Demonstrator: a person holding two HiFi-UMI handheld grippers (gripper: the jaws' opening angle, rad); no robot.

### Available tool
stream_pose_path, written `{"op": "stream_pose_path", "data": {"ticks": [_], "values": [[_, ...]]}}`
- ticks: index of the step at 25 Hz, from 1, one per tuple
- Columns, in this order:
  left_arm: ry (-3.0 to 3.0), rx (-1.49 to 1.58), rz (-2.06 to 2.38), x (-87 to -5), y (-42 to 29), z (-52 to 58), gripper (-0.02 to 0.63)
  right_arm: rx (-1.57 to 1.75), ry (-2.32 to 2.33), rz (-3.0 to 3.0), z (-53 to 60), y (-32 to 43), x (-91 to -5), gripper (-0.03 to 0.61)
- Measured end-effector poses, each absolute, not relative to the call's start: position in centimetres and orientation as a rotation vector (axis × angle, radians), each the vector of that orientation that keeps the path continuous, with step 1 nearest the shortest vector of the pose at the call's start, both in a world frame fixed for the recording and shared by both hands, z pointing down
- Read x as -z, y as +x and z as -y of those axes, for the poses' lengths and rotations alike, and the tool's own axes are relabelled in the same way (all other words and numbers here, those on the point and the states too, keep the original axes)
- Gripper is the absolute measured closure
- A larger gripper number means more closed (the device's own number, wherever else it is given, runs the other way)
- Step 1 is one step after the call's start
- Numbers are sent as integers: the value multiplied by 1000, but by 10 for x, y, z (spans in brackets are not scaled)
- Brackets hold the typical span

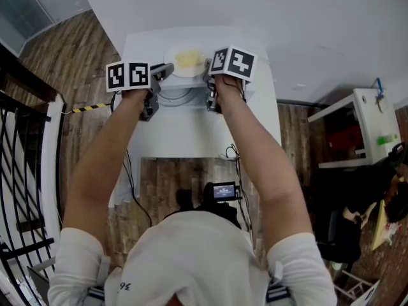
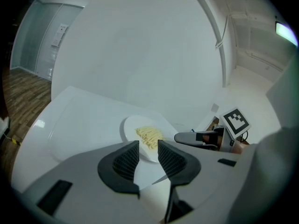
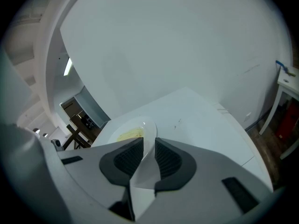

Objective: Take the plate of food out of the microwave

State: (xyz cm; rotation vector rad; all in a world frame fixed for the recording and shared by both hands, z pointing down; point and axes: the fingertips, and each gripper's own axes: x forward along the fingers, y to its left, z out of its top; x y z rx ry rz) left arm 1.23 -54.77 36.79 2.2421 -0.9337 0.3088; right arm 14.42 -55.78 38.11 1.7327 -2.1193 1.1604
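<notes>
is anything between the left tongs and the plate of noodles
Nothing visible. The round white plate of yellow noodles is right ahead of the open left tongs; the right tongs grip its opposite rim.

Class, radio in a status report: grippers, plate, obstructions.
Right gripper shut on round white plate of yellow noodles. Left gripper open at its rim. Nothing blocking.

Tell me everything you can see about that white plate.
The plate is round, white and glossy, probably ceramic, with a small heap of pale yellow noodles in its middle. It sits roughly level over a white surface. The right tongs pinch its rim. The left tongs are open at the opposite edge and do not press on it.
</notes>
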Motion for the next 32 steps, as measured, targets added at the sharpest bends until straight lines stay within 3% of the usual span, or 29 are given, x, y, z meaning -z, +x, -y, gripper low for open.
{"op": "stream_pose_path", "data": {"ticks": [8, 11, 18, 32], "values": [[2299, -223, 919, -347, 15, 552, 492, -1000, 1781, 2183, 562, 161, -352, 515], [2338, -170, 918, -328, 14, 548, 537, -913, 1779, 2242, 559, 162, -326, 577], [2488, -118, 883, -284, 28, 520, 554, -824, 1754, 2392, 543, 164, -274, 577], [2582, -32, 810, -271, 48, 433, 554, -764, 1675, 2531, 473, 158, -260, 577]]}}
